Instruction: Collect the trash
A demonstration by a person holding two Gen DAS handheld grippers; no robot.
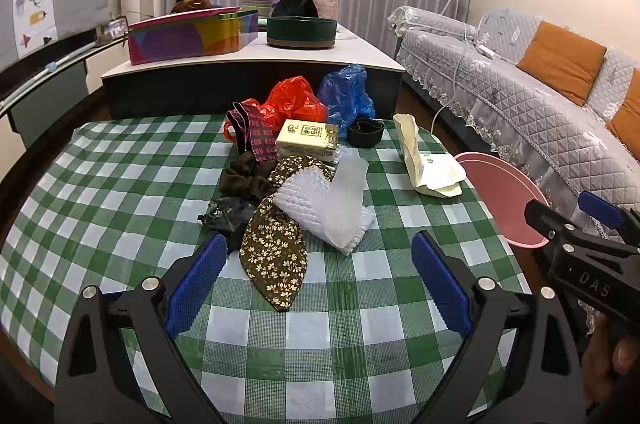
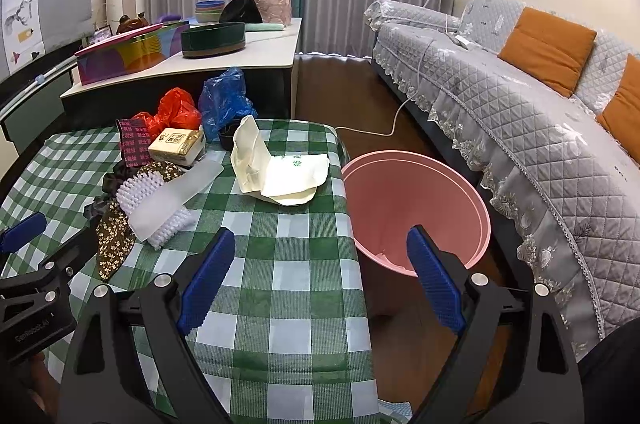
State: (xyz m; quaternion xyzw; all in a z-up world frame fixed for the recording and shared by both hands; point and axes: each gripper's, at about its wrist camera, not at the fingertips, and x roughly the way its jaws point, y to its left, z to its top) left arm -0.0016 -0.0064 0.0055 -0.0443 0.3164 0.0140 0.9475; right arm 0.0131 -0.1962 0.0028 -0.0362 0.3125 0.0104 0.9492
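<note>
A cream crumpled paper bag (image 2: 276, 168) (image 1: 428, 160) lies near the right edge of the green checked table (image 2: 288, 284). Red (image 1: 296, 100) and blue (image 1: 348, 92) plastic bags sit at the far edge, and a black crumpled wrapper (image 1: 224, 216) lies in the pile. A pink bin (image 2: 416, 208) stands on the floor right of the table, with a white scrap inside. My left gripper (image 1: 318, 284) is open just short of the pile, nothing between its fingers. My right gripper (image 2: 322, 280) is open and empty over the table's right edge, its right finger above the bin.
The pile also holds a white scrub brush (image 1: 328, 208), a floral cloth (image 1: 276, 256), a tissue pack (image 1: 308, 138), a brown scrunchie (image 1: 240, 180) and a black band (image 1: 365, 131). A grey sofa (image 2: 520, 128) runs along the right. A low cabinet (image 1: 256, 64) stands behind the table.
</note>
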